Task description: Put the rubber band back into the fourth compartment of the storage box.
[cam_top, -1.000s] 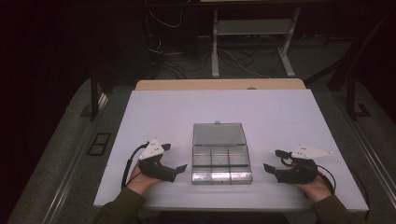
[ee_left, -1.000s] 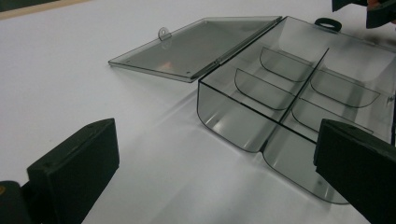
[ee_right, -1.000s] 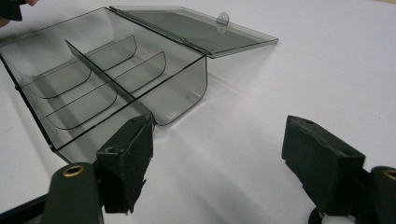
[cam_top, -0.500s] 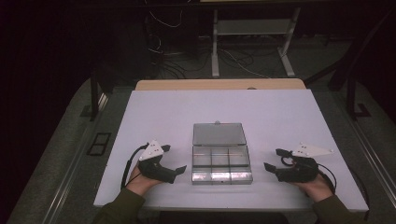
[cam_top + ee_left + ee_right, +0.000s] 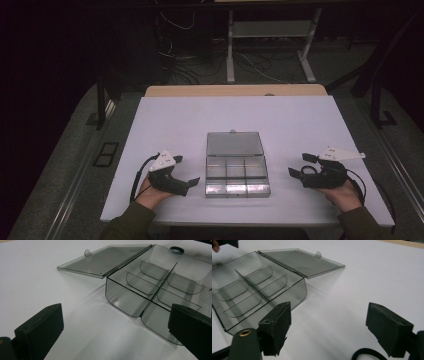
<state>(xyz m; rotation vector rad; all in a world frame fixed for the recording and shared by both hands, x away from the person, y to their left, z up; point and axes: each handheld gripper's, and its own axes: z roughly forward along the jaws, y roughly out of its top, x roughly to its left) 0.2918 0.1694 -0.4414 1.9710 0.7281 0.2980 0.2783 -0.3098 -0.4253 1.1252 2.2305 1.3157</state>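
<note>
Sitting open on the white worktop (image 5: 300, 125), the clear compartment box (image 5: 237, 176) lies between the two grippers, with its lid (image 5: 234, 144) folded flat on the far side. Its six compartments look empty.

Seen from the left gripper (image 5: 192, 181), the box is just ahead and to the right, very near the right jaw but apart from it. Seen from the right gripper (image 5: 299, 165), the box is ahead and to the left, a little more apart.

The work in hand seems to be the handling of this box, perhaps closing it. To do this well, I think one gripper should steady the side wall of the box while the other one reaches past the body to the far edge of the lid, where the small latch tab (image 5: 87, 251) stands. The plastic is thin and smooth, so a grip may slip.

Both grippers stand wide open and hold nothing. The jaws of the right gripper have just been opening a little further, with only bare worktop between them.
</note>
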